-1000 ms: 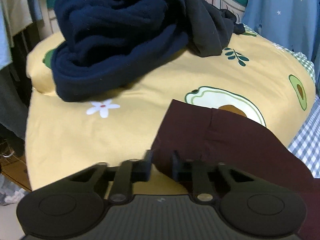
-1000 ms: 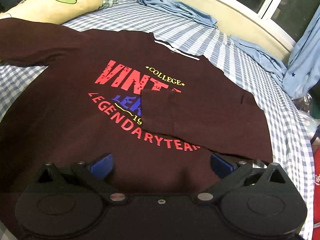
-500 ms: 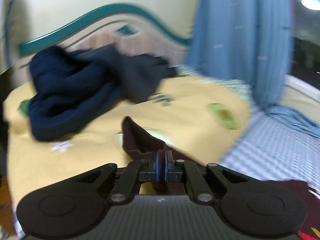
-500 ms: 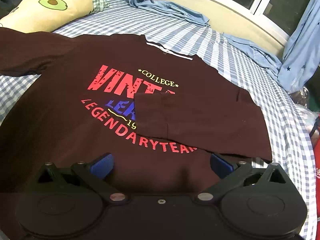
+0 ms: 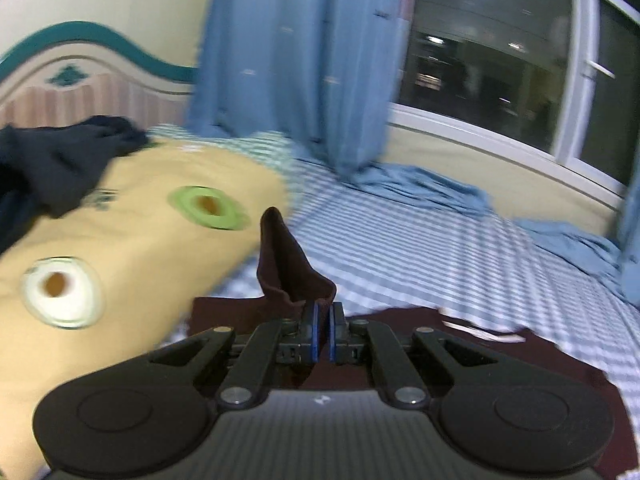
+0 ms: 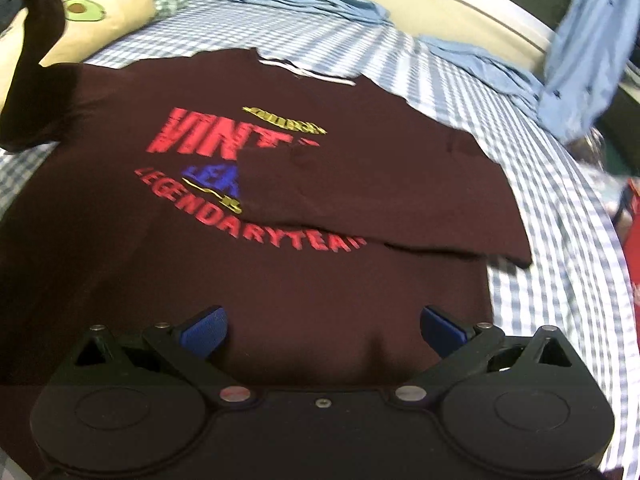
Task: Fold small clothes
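A dark maroon T-shirt (image 6: 304,288) with red, yellow and blue print lies flat on the checked bed (image 6: 560,208). Its right sleeve (image 6: 380,200) is folded over the chest. My left gripper (image 5: 322,334) is shut on the left sleeve (image 5: 286,268) and holds it lifted above the bed; the raised sleeve shows at the far left of the right wrist view (image 6: 36,68). My right gripper (image 6: 322,330) is open and empty, hovering over the shirt's lower part.
A yellow avocado-print pillow (image 5: 120,240) lies left of the shirt, with dark navy clothes (image 5: 52,164) piled on it. Blue curtains (image 5: 304,64) hang by the window, and blue fabric (image 5: 420,188) lies along the far bed edge.
My left gripper closed on the left sleeve at the pillow, lifted it and swung right toward the shirt body. My right gripper stayed open over the shirt and shifted slightly.
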`<state>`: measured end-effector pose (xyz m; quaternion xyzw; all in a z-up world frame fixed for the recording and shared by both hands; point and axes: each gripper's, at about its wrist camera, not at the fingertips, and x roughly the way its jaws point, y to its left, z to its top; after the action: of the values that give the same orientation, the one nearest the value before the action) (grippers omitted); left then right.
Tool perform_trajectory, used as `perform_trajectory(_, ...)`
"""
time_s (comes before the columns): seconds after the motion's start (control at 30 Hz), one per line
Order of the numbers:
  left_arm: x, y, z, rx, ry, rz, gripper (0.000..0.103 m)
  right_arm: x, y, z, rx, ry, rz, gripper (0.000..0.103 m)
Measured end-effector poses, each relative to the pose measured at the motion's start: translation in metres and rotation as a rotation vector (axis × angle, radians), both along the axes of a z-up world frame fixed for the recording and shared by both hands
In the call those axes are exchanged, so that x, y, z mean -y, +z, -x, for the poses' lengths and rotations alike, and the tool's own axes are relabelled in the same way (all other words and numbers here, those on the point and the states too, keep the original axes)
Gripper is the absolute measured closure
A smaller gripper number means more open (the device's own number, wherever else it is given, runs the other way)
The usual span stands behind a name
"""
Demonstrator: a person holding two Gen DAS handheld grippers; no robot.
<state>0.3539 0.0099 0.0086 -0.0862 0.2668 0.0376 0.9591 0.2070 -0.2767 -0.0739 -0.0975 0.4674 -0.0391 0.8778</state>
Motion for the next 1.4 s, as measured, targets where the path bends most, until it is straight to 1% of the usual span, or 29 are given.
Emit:
perform_trajectory(0.17, 0.075, -0.006, -0.006, -0.014, -0.169, 0.006, 0.099, 0.025, -0.003, 0.016, -0.006, -0.077, -0.002, 0.001)
perform_trajectory(0.3, 0.128, -0.021, -0.004, -0.043, -0.296, -0.011, 0.099, 0.047, -0.007, 0.027, -0.024, -0.126, 0.017, 0.000)
perform_trajectory(0.5, 0.189, -0.053, 0.005, -0.137, -0.449, -0.033, 0.099, 0.076, -0.015, 0.041, -0.049, -0.207, 0.044, 0.000)
perform_trajectory(0.63, 0.213, -0.075, 0.016, -0.195, -0.503, -0.044, 0.099, 0.089, -0.018, 0.046, -0.060, -0.247, 0.043, 0.000)
perform_trajectory(0.77, 0.226, -0.095, 0.023, -0.252, -0.552, -0.076, 0.099, 0.093, -0.020, 0.048, -0.070, -0.246, 0.047, 0.001)
perform_trajectory(0.9, 0.227, -0.116, 0.019, -0.356, -0.582, -0.113, 0.097, 0.090, -0.021, 0.046, -0.077, -0.230, 0.071, 0.001)
perform_trajectory(0.93, 0.226, -0.119, 0.018, -0.376, -0.588, -0.103, 0.097, 0.089, -0.021, 0.046, -0.077, -0.226, 0.075, 0.001)
perform_trajectory(1.0, 0.215, -0.120, 0.016, -0.398, -0.590, -0.057, 0.090, 0.087, -0.021, 0.045, -0.078, -0.219, 0.067, 0.001)
perform_trajectory(1.03, 0.212, -0.120, 0.015, -0.403, -0.593, -0.041, 0.079, 0.086, -0.021, 0.045, -0.079, -0.215, 0.066, 0.001)
perform_trajectory(1.07, 0.207, -0.119, 0.014, -0.403, -0.591, -0.031, 0.064, 0.086, -0.022, 0.044, -0.082, -0.211, 0.066, 0.001)
perform_trajectory(1.1, 0.203, -0.118, 0.013, -0.401, -0.580, -0.029, 0.054, 0.085, -0.023, 0.044, -0.086, -0.207, 0.067, 0.001)
perform_trajectory(1.13, 0.197, -0.117, 0.014, -0.393, -0.562, -0.032, 0.039, 0.084, -0.024, 0.043, -0.089, -0.205, 0.066, 0.001)
perform_trajectory(1.17, 0.190, -0.115, 0.014, -0.383, -0.548, -0.031, 0.034, 0.083, -0.025, 0.042, -0.091, -0.202, 0.065, 0.001)
perform_trajectory(1.2, 0.183, -0.114, 0.013, -0.377, -0.542, -0.026, 0.033, 0.081, -0.025, 0.041, -0.093, -0.200, 0.063, 0.001)
perform_trajectory(1.27, 0.165, -0.114, 0.009, -0.383, -0.513, -0.020, 0.027, 0.078, -0.025, 0.040, -0.092, -0.194, 0.060, 0.001)
perform_trajectory(1.4, 0.116, -0.120, -0.008, -0.391, -0.373, -0.032, 0.025, 0.070, -0.025, 0.036, -0.092, -0.171, 0.057, 0.001)
